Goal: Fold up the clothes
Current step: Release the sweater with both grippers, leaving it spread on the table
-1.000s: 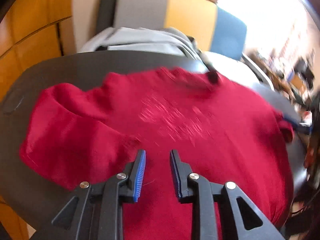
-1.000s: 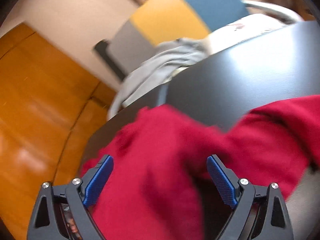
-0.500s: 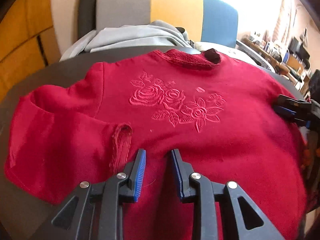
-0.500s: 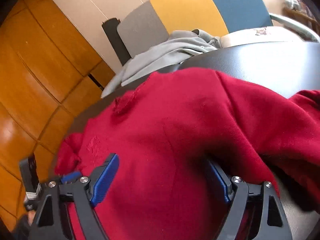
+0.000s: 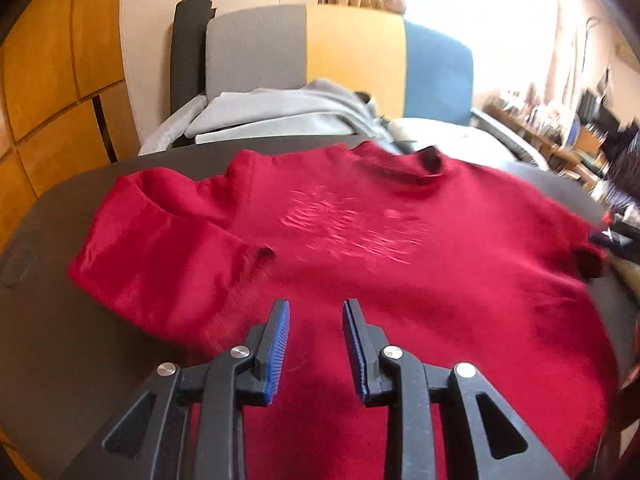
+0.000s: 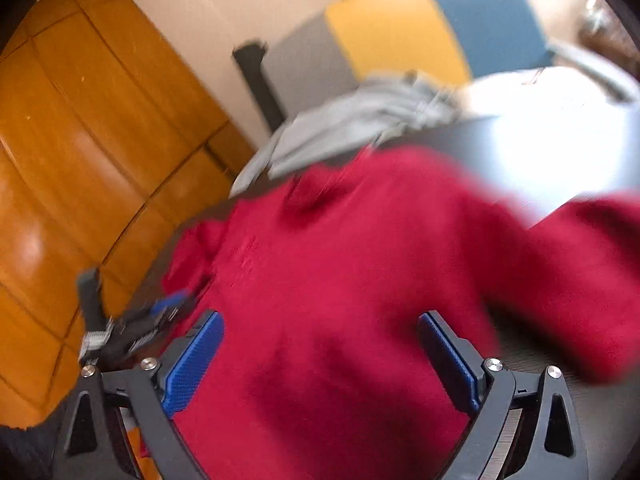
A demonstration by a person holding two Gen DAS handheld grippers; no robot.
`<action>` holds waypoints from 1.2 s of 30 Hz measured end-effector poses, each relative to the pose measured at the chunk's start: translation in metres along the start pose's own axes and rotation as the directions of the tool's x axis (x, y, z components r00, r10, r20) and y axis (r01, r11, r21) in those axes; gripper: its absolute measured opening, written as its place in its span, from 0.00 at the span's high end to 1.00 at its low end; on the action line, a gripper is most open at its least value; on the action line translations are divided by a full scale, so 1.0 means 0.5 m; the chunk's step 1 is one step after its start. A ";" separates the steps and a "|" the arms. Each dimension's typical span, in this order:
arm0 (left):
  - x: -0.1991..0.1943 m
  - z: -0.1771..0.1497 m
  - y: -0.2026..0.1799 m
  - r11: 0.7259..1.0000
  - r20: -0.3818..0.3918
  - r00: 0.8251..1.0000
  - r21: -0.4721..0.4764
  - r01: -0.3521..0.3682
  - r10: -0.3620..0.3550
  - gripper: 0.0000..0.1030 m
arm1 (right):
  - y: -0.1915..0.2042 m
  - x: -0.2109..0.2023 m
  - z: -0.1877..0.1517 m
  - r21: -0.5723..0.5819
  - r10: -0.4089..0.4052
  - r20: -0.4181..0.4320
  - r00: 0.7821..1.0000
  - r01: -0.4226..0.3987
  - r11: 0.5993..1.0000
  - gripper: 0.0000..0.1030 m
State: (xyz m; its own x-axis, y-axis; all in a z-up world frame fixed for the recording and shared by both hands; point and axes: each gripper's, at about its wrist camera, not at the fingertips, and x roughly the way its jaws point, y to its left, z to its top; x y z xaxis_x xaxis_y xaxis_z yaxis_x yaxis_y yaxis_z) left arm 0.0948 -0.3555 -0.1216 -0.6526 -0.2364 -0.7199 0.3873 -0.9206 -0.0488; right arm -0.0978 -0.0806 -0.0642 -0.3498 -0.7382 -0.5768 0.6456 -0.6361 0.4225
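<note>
A red sweater (image 5: 360, 260) with an embossed flower pattern lies front up on the dark round table (image 5: 60, 340), collar toward the far edge. Its left sleeve is folded across in front of the body. My left gripper (image 5: 316, 306) hovers over the lower middle of the sweater, its blue pads (image 5: 280, 332) a small gap apart with nothing between them. In the right wrist view the sweater (image 6: 340, 280) fills the middle. My right gripper (image 6: 320, 320) stands wide open over it at the right side. The left gripper (image 6: 160, 312) shows blurred at that view's left.
A grey, yellow and blue chair (image 5: 352, 48) stands behind the table with grey clothes (image 5: 280, 112) piled on its seat. Orange wood panelling (image 6: 80, 140) covers the left wall. Cluttered shelves (image 5: 560, 132) lie at the far right. Bare table (image 6: 560, 148) shows beyond the sweater.
Both views have shifted and blurred with motion. The left gripper has drawn back slightly from the sweater, gap unchanged. The right gripper has stayed wide open over the sweater.
</note>
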 end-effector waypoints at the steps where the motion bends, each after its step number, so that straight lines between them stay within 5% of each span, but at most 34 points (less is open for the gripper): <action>1: -0.004 -0.013 -0.009 1.000 -0.009 1.000 0.002 0.006 -0.006 0.73 | -0.018 -0.032 0.021 -0.017 -0.054 0.040 0.998 0.055 0.998 0.04; 3: -0.007 -0.037 -0.021 1.000 -0.023 1.000 -0.012 0.013 -0.014 0.73 | -0.071 -0.066 0.059 -0.054 -0.190 0.065 0.980 0.194 0.980 0.04; 7: 0.027 -0.074 -0.010 0.995 -0.067 0.997 -0.099 0.024 -0.031 0.73 | -0.190 -0.018 0.097 -0.098 -0.427 -0.073 0.901 0.420 0.902 0.06; 9: 0.023 -0.085 -0.007 0.993 -0.041 0.999 -0.117 0.023 -0.028 0.72 | -0.251 0.033 0.093 -0.114 -0.502 -0.179 0.846 0.489 0.865 0.07; 12: 0.020 -0.093 -0.009 0.986 -0.014 1.000 -0.164 0.014 -0.017 0.72 | -0.257 0.062 0.079 -0.139 -0.493 -0.240 0.836 0.473 0.870 0.12; 14: 0.020 -0.094 -0.017 0.987 -0.008 1.000 -0.160 -0.005 0.004 0.72 | -0.258 0.080 0.069 -0.155 -0.485 -0.279 0.829 0.459 0.875 0.44; 15: 0.020 -0.094 -0.023 0.989 -0.007 1.000 -0.150 -0.017 0.017 0.71 | -0.248 0.074 0.067 -0.173 -0.491 -0.276 0.826 0.460 0.871 0.81; 16: 0.020 -0.093 -0.027 0.990 -0.006 1.000 -0.141 -0.027 0.026 0.71 | -0.237 0.067 0.065 -0.192 -0.498 -0.270 0.824 0.461 0.866 0.85; 21: 0.028 -0.095 -0.012 0.989 0.003 1.000 -0.146 -0.008 0.009 0.71 | -0.158 -0.046 0.061 -0.298 -0.581 -0.148 0.800 0.524 0.798 0.85; 26: 0.028 -0.090 -0.005 0.991 -0.011 1.000 -0.133 0.018 -0.020 0.70 | -0.132 -0.213 0.076 -0.305 -0.672 -0.056 0.738 0.628 0.716 0.84; 30: 0.032 -0.075 0.002 0.994 -0.045 0.998 -0.103 0.034 -0.039 0.70 | -0.177 -0.293 -0.014 -0.263 -0.685 -0.237 0.688 0.634 0.727 0.59; 33: 0.027 -0.059 0.015 0.990 -0.082 0.994 -0.128 0.057 -0.067 0.70 | -0.185 -0.322 -0.057 -0.270 -0.751 -0.230 0.619 0.701 0.661 0.54; 34: 0.026 -0.056 0.012 0.990 -0.085 0.994 -0.129 0.060 -0.071 0.70 | -0.181 -0.334 -0.061 -0.254 -0.760 -0.209 0.615 0.717 0.650 0.51; 36: 0.026 -0.046 -0.005 0.992 -0.082 0.994 -0.110 0.067 -0.076 0.70 | -0.165 -0.355 -0.064 -0.200 -0.708 -0.173 0.685 0.679 0.706 0.41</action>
State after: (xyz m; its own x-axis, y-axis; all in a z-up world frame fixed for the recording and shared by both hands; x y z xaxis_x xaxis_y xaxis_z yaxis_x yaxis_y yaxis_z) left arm 0.1003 -0.3493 -0.1468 -0.6247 -0.1391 -0.7683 0.4117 -0.8948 -0.1727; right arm -0.0671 0.1098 -0.0192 -0.5788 -0.0165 -0.8153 0.3539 -0.9058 -0.2330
